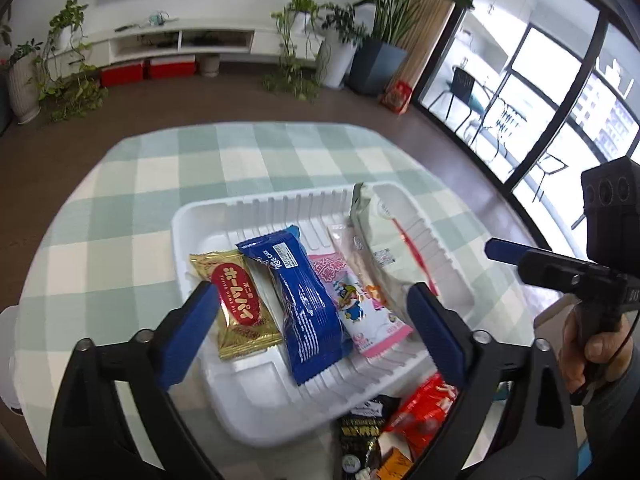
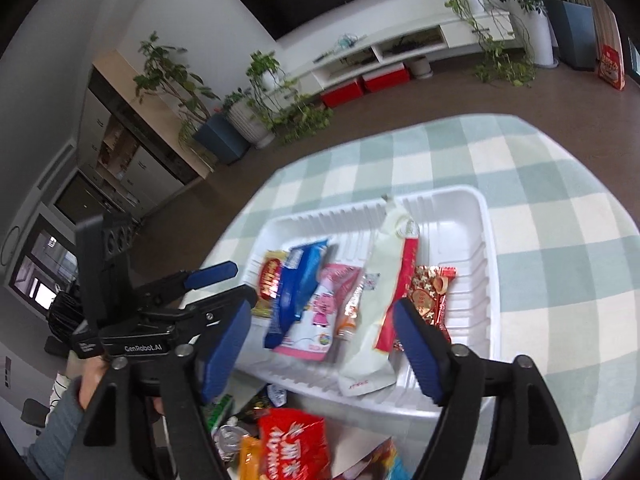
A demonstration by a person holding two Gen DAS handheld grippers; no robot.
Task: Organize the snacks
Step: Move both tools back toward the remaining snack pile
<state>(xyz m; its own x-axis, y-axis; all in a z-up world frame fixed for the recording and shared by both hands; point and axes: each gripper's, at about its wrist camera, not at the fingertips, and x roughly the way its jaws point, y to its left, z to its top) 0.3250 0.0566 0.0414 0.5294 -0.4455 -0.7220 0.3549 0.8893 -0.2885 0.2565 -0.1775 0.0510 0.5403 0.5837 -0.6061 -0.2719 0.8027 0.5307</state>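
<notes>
White tray (image 1: pixel 208 216) of snack packets (image 1: pixel 308 300) lying on the checked surface (image 1: pixel 120 184), just ahead of and below both tools. Left tool (image 1: pixel 312 312) spread wide, empty, angled down over the packets. Right tool (image 2: pixel 320 340) likewise wide, gripping nothing, tilted downward.

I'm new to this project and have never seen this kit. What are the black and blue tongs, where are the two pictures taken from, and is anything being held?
They are hand-held grippers, one in each of a person's hands, each with a camera looking along its two blue fingers. One picture is from the left gripper, which also sees the right one beside it. The other is from the right gripper. Both are open and hold nothing. Below them a white tray sits on a checked cloth. Snacks lie side by side in it: a gold pack, a blue pack, a pink pack and a pale pouch. More snacks wait in front of it.
</notes>
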